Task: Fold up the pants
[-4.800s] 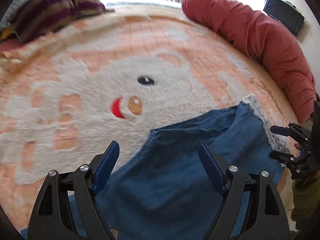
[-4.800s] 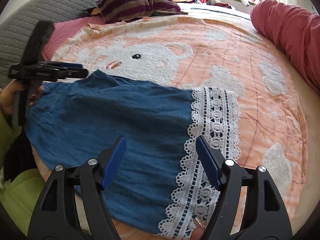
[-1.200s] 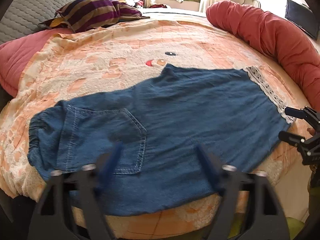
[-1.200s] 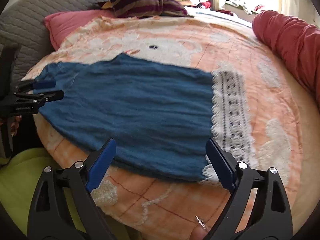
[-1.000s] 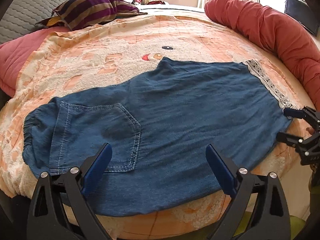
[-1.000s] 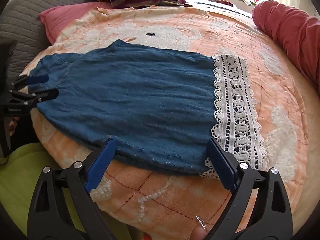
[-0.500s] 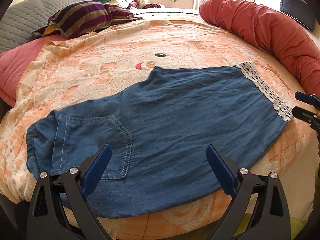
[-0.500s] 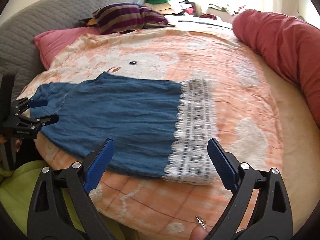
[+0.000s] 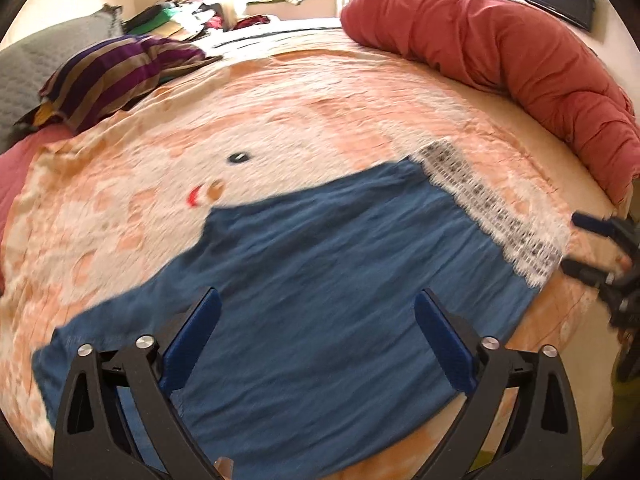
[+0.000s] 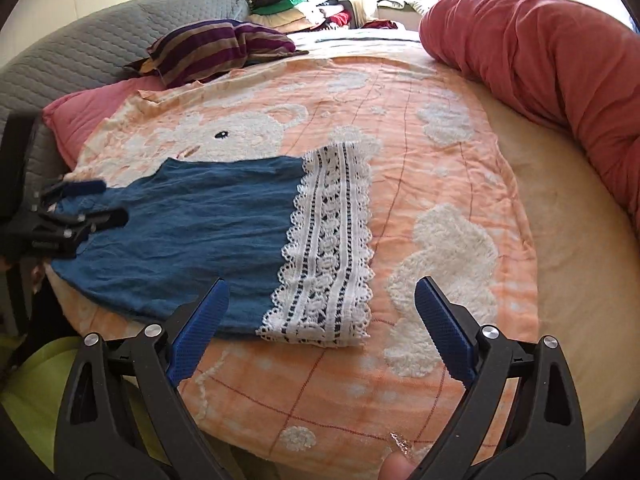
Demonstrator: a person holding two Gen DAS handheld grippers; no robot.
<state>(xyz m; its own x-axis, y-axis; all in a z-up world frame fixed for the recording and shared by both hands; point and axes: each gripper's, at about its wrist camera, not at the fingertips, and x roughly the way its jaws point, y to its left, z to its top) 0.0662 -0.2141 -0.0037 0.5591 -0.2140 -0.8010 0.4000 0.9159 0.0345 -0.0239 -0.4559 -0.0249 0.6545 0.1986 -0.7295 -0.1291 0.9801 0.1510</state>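
The blue denim pants (image 9: 340,280) lie flat across the near part of the bed, legs folded one on the other, with a white lace hem (image 9: 500,216) at the right end. In the right wrist view the pants (image 10: 200,232) and lace hem (image 10: 332,248) lie left of centre. My left gripper (image 9: 316,340) is open and empty, low over the pants' middle; it also shows in the right wrist view (image 10: 86,204) over the waist end. My right gripper (image 10: 320,320) is open and empty, just in front of the lace hem; it shows in the left wrist view (image 9: 580,244) beside the hem.
The pants rest on an orange blanket with a white bear pattern (image 10: 440,160). A long red bolster (image 10: 560,80) runs along the right side. A striped cushion (image 10: 216,48), a pink pillow (image 10: 84,116) and a grey quilted headboard (image 10: 80,40) are at the far left.
My left gripper has moved forward and right over the pants; its view is blurred with motion. My right gripper has pulled back and right from the hem. Both stayed open.
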